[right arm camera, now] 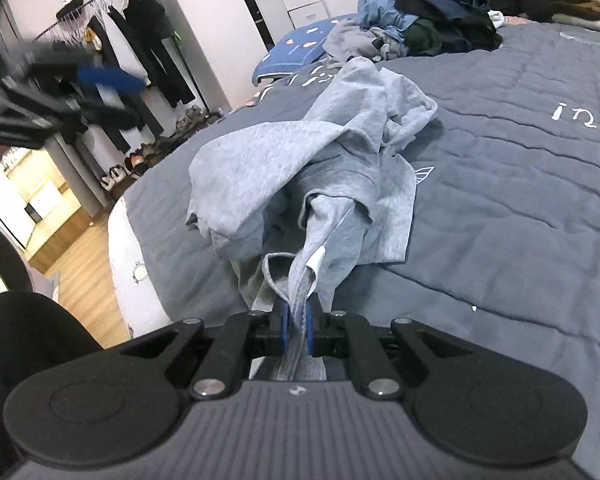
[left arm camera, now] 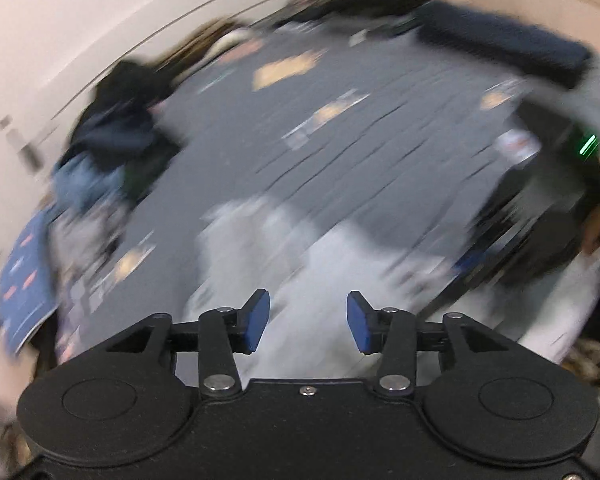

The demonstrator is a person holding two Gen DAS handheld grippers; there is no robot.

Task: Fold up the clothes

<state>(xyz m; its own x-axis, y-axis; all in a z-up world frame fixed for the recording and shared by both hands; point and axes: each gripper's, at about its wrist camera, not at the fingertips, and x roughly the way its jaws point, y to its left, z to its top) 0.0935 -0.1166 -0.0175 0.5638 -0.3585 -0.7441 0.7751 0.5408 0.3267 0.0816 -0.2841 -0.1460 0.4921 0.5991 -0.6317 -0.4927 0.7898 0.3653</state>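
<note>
A crumpled light grey garment (right arm camera: 300, 168) lies in a heap near the edge of a bed covered by a dark grey quilt (right arm camera: 500, 184). My right gripper (right arm camera: 298, 326) is shut on a bunched edge of that garment, close to a white label. In the blurred left wrist view my left gripper (left arm camera: 308, 318) stands open above the grey garment (left arm camera: 260, 240), nothing between its blue pads (left arm camera: 258, 322). That left gripper also shows as a blurred dark and blue shape (right arm camera: 84, 80) at the upper left of the right wrist view. The right gripper body with a green light (left arm camera: 580, 152) shows at the far right.
A pile of dark and blue clothes (right arm camera: 440, 12) lies at the far side of the bed, beside a blue pillow (right arm camera: 296, 50). A clothes rack with hanging dark garments (right arm camera: 140, 40) and shoes stands by the wall. Wooden floor (right arm camera: 80, 256) lies left of the bed.
</note>
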